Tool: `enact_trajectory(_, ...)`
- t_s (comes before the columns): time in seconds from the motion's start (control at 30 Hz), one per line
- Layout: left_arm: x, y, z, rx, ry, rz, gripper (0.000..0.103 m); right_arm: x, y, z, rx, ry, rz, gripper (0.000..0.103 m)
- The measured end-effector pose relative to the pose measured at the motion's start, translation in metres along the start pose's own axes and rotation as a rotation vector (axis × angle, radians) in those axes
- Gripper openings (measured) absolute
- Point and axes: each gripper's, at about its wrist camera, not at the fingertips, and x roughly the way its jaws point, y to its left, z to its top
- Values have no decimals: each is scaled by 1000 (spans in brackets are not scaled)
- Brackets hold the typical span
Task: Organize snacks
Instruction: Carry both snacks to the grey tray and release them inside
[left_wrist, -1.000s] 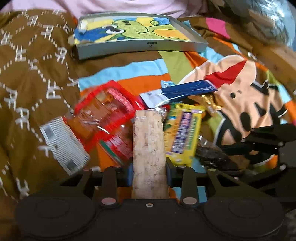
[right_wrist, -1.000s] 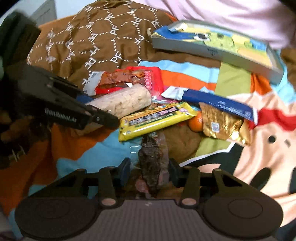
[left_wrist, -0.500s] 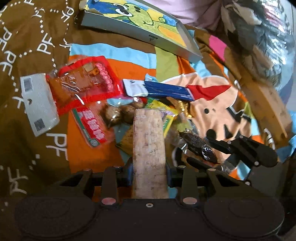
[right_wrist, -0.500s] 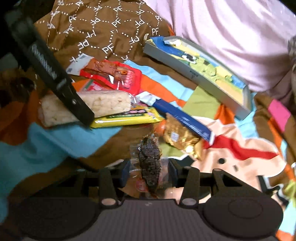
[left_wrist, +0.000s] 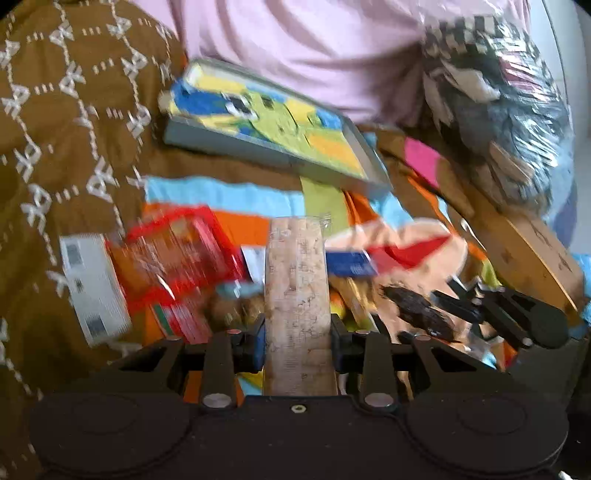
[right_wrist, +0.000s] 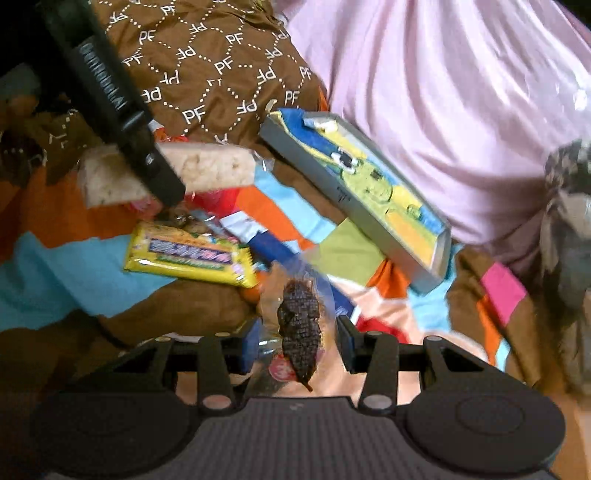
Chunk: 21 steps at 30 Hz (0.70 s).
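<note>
Gripping the pale, long rice-crisp bar in clear wrap, the left claw is clamped on its near end, pads on both long sides; bar pokes fwd along the fingers, lifted off the bed. Prob. light and stiff but crumbly, so squeeze stays gentle; hold near mid-length would cut droop. Below it on the patterned blanket: red clear-window snack pack to the left, yellow wrapped candy bar nearby.

Right claw holds a dark, wrinkled dried snack in a clear crinkly pouch. Jaws look set apart from the dark piece itself, pinching film only, as far as can be told. V. light, slippery wrap, could slide out; better grip on the piece's body.

Ahead of both, grey shallow tray with cartoon-print bottom sits tilted against pink bedding, well apart from either snack, likely the drop spot.
</note>
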Motion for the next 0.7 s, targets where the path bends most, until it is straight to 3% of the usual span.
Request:
enact_trajectory(0.2, 11, 1, 40, 7, -84, 70, 35, 17, -27, 17, -58, -70, -54, 48)
enact_trajectory(0.43, 50, -1, 111, -14, -178, 134, 35, 68, -64, 42, -133, -123, -122, 48)
enact_trajectory(0.7, 112, 0, 178, -30, -211, 191, 35, 146, -104, 87, -64, -109, -102, 48)
